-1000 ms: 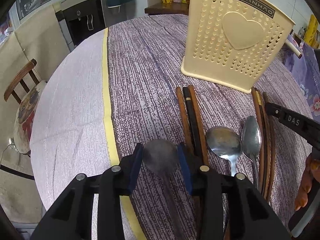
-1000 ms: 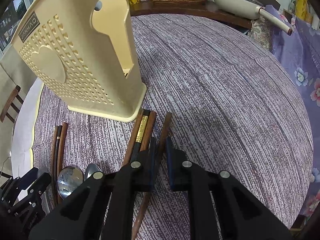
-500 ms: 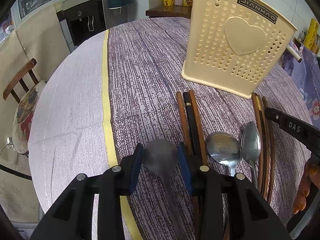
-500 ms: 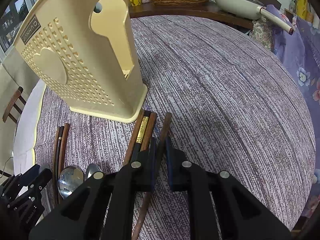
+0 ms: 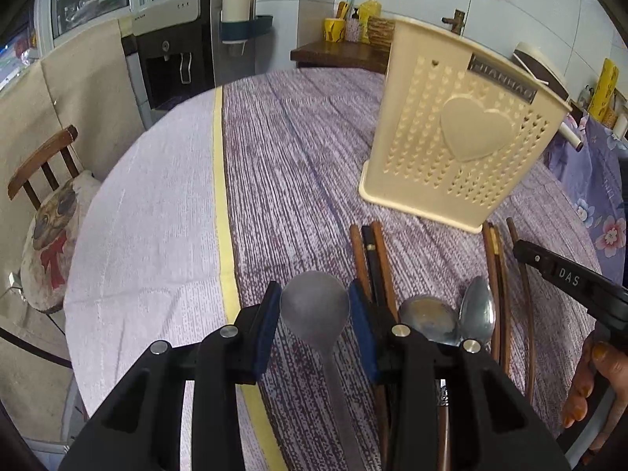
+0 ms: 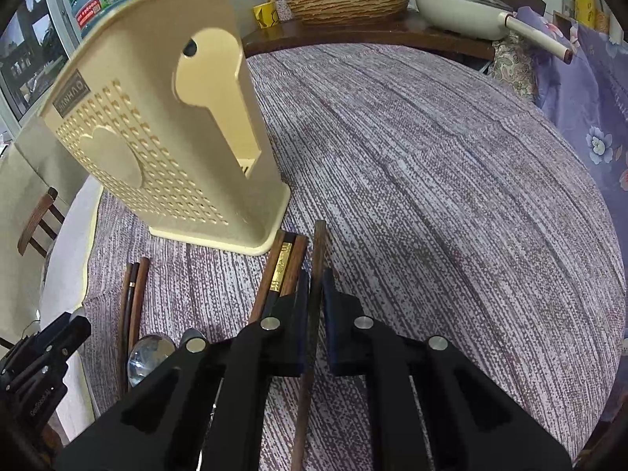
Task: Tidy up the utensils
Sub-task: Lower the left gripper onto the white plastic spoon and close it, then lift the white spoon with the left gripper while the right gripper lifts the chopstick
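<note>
Gripping a grey metal spoon by the sides of its bowl, the left gripper has its blue-padded jaws set about a bowl's width apart; the handle runs back under the gripper and out of sight. Just right of it on the purple woven tablecloth lie three dark wooden chopsticks, two more steel spoons partly hidden by the finger, and further chopsticks. Beyond stands a cream perforated plastic utensil holder with a raised heart; its nameplate is blurred. The other tool's arm at right reads "DAS".

Right wrist view: the right gripper is nearly closed, clamped on a single brown wooden chopstick whose tip points ahead. Beside it lie gold-banded chopsticks, touching the holder's base. The holder's plate reads partly "…ANHAO".
</note>
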`<move>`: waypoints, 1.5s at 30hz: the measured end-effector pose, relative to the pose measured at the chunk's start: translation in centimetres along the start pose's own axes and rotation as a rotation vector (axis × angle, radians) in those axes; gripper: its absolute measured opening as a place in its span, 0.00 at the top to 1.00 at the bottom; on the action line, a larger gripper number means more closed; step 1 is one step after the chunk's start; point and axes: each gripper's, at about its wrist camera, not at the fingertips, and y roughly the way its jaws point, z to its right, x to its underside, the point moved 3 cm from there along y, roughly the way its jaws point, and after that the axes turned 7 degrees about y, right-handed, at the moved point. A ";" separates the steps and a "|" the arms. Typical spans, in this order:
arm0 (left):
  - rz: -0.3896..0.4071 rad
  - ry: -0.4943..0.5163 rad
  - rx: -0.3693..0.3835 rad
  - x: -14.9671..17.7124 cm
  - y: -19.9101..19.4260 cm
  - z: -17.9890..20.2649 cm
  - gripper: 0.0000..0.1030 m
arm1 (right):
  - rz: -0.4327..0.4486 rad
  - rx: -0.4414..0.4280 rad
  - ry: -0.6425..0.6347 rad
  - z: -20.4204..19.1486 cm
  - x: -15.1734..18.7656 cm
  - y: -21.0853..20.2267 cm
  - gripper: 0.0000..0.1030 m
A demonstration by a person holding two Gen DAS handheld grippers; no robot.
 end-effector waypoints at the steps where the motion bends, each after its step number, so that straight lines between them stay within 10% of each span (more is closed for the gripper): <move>1: 0.012 0.004 -0.002 -0.2 -0.3 0.1 0.65 | 0.012 -0.006 -0.001 0.0 -0.1 -0.4 0.92; 22: 0.236 0.007 -0.060 -2.8 -6.6 -0.5 0.65 | 0.316 -0.106 -0.083 -1.4 -1.0 -11.2 0.93; 45: 0.289 -0.017 -0.063 -2.9 -6.6 -1.1 0.65 | 0.382 -0.128 -0.089 -1.3 -0.7 -13.3 0.93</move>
